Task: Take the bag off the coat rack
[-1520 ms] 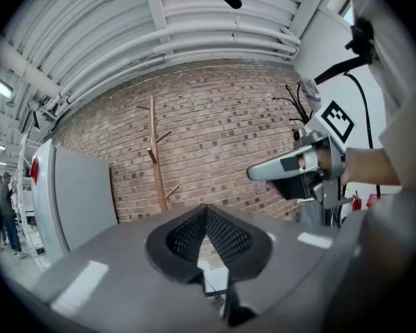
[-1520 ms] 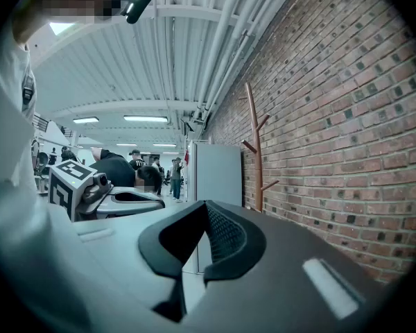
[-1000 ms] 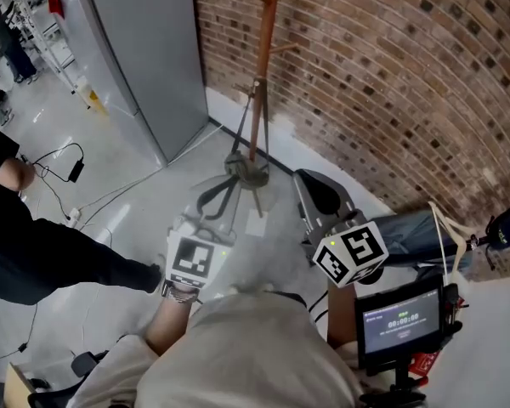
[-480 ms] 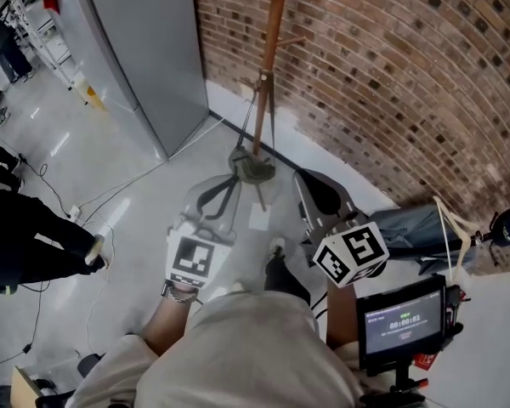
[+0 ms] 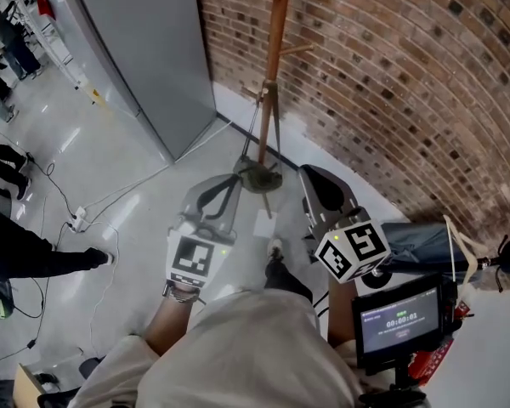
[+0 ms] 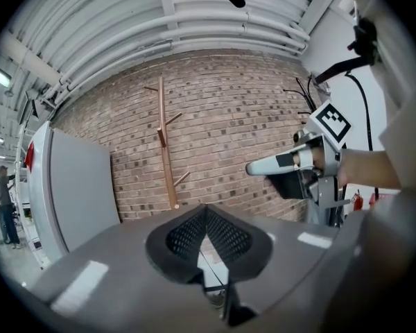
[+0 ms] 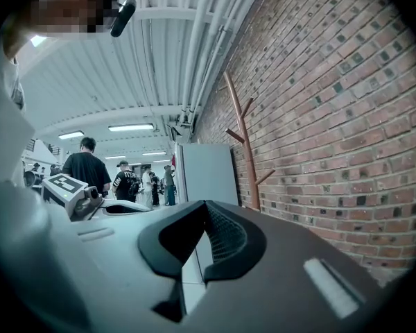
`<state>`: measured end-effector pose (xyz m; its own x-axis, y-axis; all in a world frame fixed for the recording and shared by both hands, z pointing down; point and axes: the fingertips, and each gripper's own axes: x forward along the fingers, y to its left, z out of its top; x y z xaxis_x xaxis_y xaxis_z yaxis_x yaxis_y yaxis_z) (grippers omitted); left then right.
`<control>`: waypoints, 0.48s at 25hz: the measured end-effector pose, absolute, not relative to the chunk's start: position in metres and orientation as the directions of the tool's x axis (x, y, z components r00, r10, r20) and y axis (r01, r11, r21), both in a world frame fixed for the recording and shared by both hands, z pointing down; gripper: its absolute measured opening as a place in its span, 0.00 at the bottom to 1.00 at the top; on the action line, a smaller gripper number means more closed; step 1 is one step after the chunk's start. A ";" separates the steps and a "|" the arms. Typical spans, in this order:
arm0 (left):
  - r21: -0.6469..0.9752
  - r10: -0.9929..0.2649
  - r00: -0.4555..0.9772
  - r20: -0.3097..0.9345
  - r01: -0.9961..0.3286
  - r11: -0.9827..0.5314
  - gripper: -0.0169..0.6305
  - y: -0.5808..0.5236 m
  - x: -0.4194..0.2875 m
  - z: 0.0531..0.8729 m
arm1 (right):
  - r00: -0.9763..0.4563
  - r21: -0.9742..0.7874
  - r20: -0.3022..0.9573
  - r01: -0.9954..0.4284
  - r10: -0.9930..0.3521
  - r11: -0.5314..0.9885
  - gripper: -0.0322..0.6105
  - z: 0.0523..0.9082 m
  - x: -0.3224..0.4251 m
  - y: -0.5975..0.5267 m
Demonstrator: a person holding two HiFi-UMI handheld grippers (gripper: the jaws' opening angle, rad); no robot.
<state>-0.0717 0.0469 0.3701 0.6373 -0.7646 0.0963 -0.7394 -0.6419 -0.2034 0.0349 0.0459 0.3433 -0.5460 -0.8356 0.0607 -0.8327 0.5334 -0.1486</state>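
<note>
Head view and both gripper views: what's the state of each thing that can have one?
Coat rack: upright by the brick wall, visible pegs bare, no bag on it.
Left gripper: shut, empty.
Right gripper: shut, empty.
Screen: lit.

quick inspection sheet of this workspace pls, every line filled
surface: pale glossy floor
job's things: wooden coat rack upright against the brick wall; no bag seen on it
clutter: small screen at lower right
grippers: left gripper shut, empty; right gripper shut, empty
cables: thin cables run to a white power strip on the floor, left
surroundings: grey cabinet; people at left
</note>
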 end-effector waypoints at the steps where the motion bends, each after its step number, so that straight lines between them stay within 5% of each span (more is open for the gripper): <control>1: -0.202 -0.768 0.633 0.097 -0.743 -0.638 0.03 0.040 -0.070 0.369 | -0.550 -0.150 0.058 -0.830 -0.833 0.538 0.05 0.342 0.037 0.038; 12: -0.208 -0.808 0.580 0.102 -0.782 -0.587 0.03 -0.035 -0.032 0.358 | -0.593 -0.137 0.058 -0.801 -0.803 0.582 0.05 0.336 0.073 -0.042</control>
